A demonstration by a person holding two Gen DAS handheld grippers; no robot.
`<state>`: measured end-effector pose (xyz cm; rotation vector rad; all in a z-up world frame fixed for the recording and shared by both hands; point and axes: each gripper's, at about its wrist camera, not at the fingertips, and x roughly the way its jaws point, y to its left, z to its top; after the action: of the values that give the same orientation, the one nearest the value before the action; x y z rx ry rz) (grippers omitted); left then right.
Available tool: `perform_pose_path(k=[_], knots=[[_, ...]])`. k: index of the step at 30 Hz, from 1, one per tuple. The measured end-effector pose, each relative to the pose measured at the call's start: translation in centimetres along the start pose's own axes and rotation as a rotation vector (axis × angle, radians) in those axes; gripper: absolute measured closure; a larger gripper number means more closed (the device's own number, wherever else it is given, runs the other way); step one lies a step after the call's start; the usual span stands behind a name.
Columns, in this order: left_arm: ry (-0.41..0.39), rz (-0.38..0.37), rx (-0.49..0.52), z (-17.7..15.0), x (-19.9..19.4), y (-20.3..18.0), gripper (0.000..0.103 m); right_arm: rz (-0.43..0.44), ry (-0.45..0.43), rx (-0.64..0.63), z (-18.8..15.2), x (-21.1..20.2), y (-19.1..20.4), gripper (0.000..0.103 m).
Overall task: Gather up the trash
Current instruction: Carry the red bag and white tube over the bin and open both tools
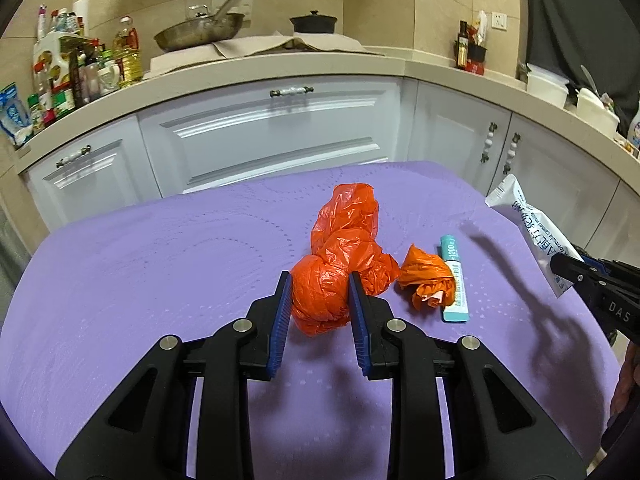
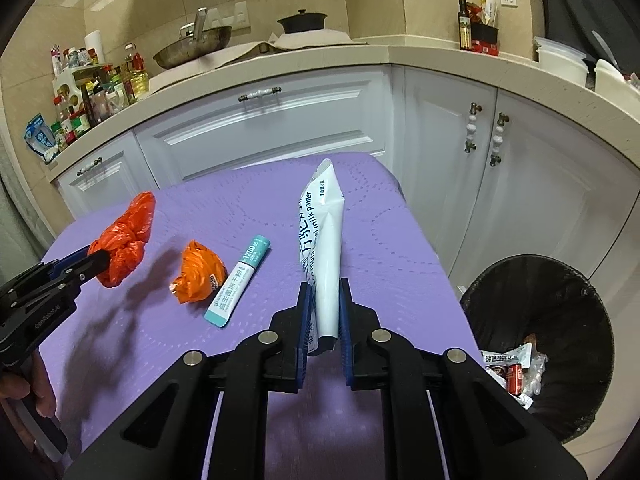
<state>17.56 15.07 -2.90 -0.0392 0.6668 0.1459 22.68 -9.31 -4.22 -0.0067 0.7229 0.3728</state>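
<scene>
My left gripper (image 1: pixel 319 286) is shut on a knotted red plastic bag (image 1: pixel 320 292), held just above the purple table (image 1: pixel 160 260); it shows in the right wrist view too (image 2: pixel 120 248). My right gripper (image 2: pixel 324 292) is shut on a white milk powder sachet (image 2: pixel 324 240) that points up and away; the sachet also shows at the right in the left wrist view (image 1: pixel 532 232). A crumpled orange wrapper (image 1: pixel 426 276) (image 2: pixel 198 272) and a teal and white stick packet (image 1: pixel 454 280) (image 2: pixel 240 280) lie on the table between the grippers.
A black bin (image 2: pixel 560 320) with wrappers inside stands on the floor right of the table. White cabinets (image 1: pixel 260 132) and a countertop with a pan (image 1: pixel 200 30), pot and bottles lie beyond the table's far edge.
</scene>
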Motion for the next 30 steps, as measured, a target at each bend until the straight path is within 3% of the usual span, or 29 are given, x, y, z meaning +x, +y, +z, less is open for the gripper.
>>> perform_pose_path(k=[14, 30], knots=[[-0.076, 0.003, -0.021, -0.1, -5.2, -2.0, 0.076, -0.017, -0.078, 0.022, -0.7, -5.1, -2.1, 0.089], [-0.113, -0.153, 0.045, 0.6, -7.1, -12.3, 0.076, -0.149, -0.142, 0.125, -3.3, -10.6, -9.7, 0.089]])
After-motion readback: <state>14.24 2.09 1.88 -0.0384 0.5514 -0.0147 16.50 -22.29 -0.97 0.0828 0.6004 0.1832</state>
